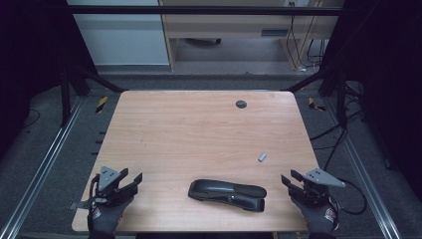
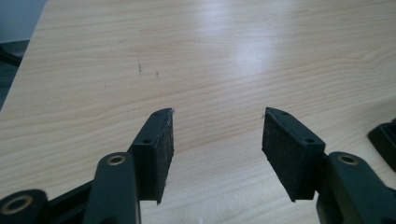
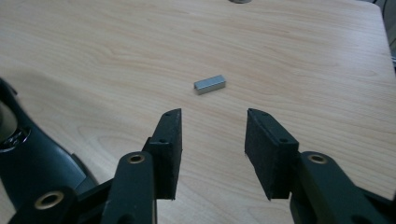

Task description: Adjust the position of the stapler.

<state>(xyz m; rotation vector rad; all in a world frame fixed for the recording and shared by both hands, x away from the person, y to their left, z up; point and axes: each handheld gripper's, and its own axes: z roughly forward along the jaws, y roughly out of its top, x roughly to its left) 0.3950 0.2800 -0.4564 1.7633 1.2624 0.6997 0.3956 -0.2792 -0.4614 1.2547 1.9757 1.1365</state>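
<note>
Wooden table (image 1: 199,129): black stapler (image 1: 227,191) near small staple block (image 1: 262,157).

Room dim, dark at both sides; counter (image 1: 199,134) evenly lit from overhead, high view soft and low-res. Broad white glare on the wood ahead of the left tool (image 2: 217,135). Near parts of the right tool (image 3: 212,140) blurred; steel block (image 3: 209,85) ahead of it sharp, short shadow.

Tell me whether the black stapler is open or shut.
Open: the stapler lies flat, its top arm splayed from the base at the right end.
</note>
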